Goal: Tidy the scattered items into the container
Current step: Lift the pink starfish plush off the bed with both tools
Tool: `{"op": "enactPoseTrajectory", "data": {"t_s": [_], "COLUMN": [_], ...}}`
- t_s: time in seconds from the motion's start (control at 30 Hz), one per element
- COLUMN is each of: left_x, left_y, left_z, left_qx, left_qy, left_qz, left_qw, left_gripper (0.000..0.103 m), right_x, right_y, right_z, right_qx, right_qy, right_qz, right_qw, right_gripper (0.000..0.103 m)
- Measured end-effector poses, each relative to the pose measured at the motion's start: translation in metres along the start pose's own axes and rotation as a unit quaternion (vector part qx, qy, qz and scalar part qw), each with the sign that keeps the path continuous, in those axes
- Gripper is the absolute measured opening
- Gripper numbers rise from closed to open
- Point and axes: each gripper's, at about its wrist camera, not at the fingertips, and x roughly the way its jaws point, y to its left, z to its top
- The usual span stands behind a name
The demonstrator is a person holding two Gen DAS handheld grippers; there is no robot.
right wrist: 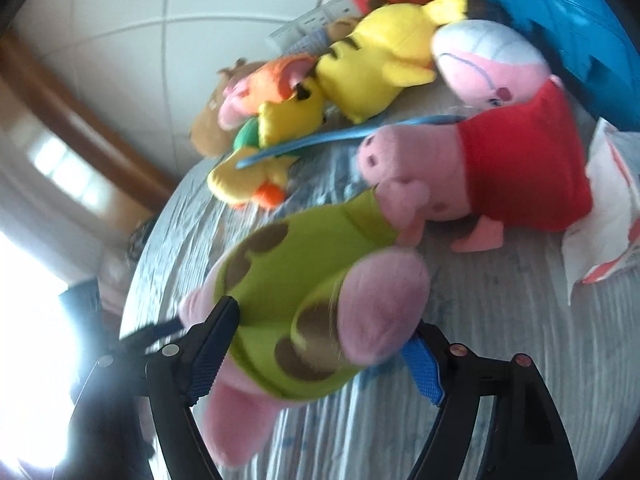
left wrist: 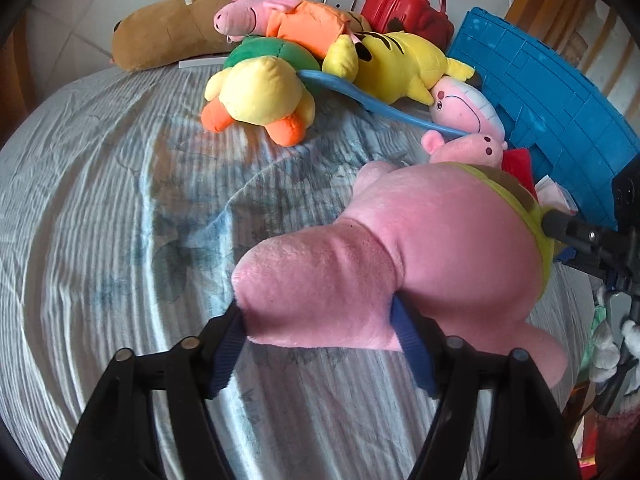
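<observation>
Both grippers, left gripper (left wrist: 320, 324) and right gripper (right wrist: 324, 344), are clamping the pink star plush (left wrist: 420, 256), its long axis pointing toward the blue crate (left wrist: 560, 92) at upper right of frame.

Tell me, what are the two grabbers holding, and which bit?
Both hold one big pink plush toy in green spotted shorts. The left gripper clamps a pink limb; the right gripper squeezes its shorts end.

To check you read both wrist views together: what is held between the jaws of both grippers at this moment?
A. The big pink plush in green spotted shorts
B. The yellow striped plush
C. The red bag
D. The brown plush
A: the big pink plush sits clamped in the left gripper and the right gripper.
</observation>
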Motion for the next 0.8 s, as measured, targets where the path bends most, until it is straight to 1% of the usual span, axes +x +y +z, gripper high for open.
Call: {"op": "enactPoseTrajectory", "data": {"t_s": [0.07, 0.1, 0.13, 0.17, 0.2, 0.23, 0.3, 0.33, 0.37, 0.4, 0.43, 0.47, 0.5, 0.57, 0.67, 0.8], "left_x": [0.004, 0.007, 0.011, 0.015, 0.019, 0.021, 0.026, 0.026, 0.026, 0.023, 0.019, 0.016, 0.013, 0.004, -0.019, -0.049], "left_y": [-0.001, -0.001, 0.000, 0.000, -0.001, 0.000, 0.002, 0.002, 0.001, -0.003, -0.008, -0.012, -0.015, -0.021, -0.031, -0.047], "left_z": [0.000, 0.001, 0.002, 0.003, 0.005, 0.005, 0.007, 0.008, 0.008, 0.007, 0.006, 0.005, 0.005, 0.006, 0.011, 0.022], "left_qx": [-0.004, -0.006, -0.009, -0.011, -0.011, -0.011, -0.016, -0.017, -0.013, -0.005, 0.004, 0.011, 0.014, 0.017, 0.030, 0.047], "left_qy": [-0.001, -0.001, 0.002, 0.004, 0.004, 0.004, -0.003, -0.007, -0.009, -0.011, -0.014, -0.015, -0.014, -0.016, -0.035, -0.058], "left_qz": [-0.003, -0.005, -0.006, -0.006, -0.006, -0.005, -0.007, -0.008, -0.007, 0.000, 0.008, 0.014, 0.019, 0.022, 0.022, 0.013], "left_qw": [1.0000, 1.0000, 0.9999, 0.9999, 0.9999, 0.9999, 0.9998, 0.9998, 0.9999, 0.9999, 0.9999, 0.9997, 0.9996, 0.9995, 0.9987, 0.9971], "left_gripper": [0.079, 0.081, 0.083, 0.084, 0.084, 0.084, 0.084, 0.078, 0.074, 0.068, 0.064, 0.062, 0.060, 0.060, 0.060, 0.060], "right_x": [0.001, 0.005, 0.010, 0.020, 0.028, 0.033, 0.041, 0.046, 0.048, 0.050, 0.046, 0.042, 0.037, 0.027, 0.005, -0.029], "right_y": [-0.004, -0.006, -0.008, -0.011, -0.014, -0.017, -0.025, -0.028, -0.028, -0.027, -0.021, -0.015, -0.009, 0.000, 0.009, 0.021], "right_z": [0.005, 0.007, 0.009, 0.010, 0.010, 0.009, 0.009, 0.010, 0.009, 0.009, 0.008, 0.007, 0.006, 0.004, 0.004, 0.007], "right_qx": [0.010, 0.010, 0.010, 0.015, 0.023, 0.027, 0.042, 0.050, 0.048, 0.045, 0.032, 0.018, 0.008, -0.004, -0.012, -0.019], "right_qy": [-0.009, -0.001, 0.008, 0.029, 0.040, 0.043, 0.037, 0.041, 0.046, 0.052, 0.050, 0.048, 0.045, 0.037, 0.018, -0.013], "right_qz": [-0.002, -0.002, -0.003, 0.006, 0.012, 0.017, 0.042, 0.049, 0.054, 0.059, 0.056, 0.053, 0.050, 0.045, 0.054, 0.060], "right_qw": [1.000, 1.000, 1.000, 0.999, 0.999, 0.999, 0.998, 0.997, 0.996, 0.996, 0.997, 0.997, 0.998, 0.998, 0.998, 0.998], "right_gripper": [0.078, 0.080, 0.088, 0.098, 0.101, 0.102, 0.102, 0.103, 0.103, 0.103, 0.100, 0.096, 0.096, 0.095, 0.095, 0.095]}}
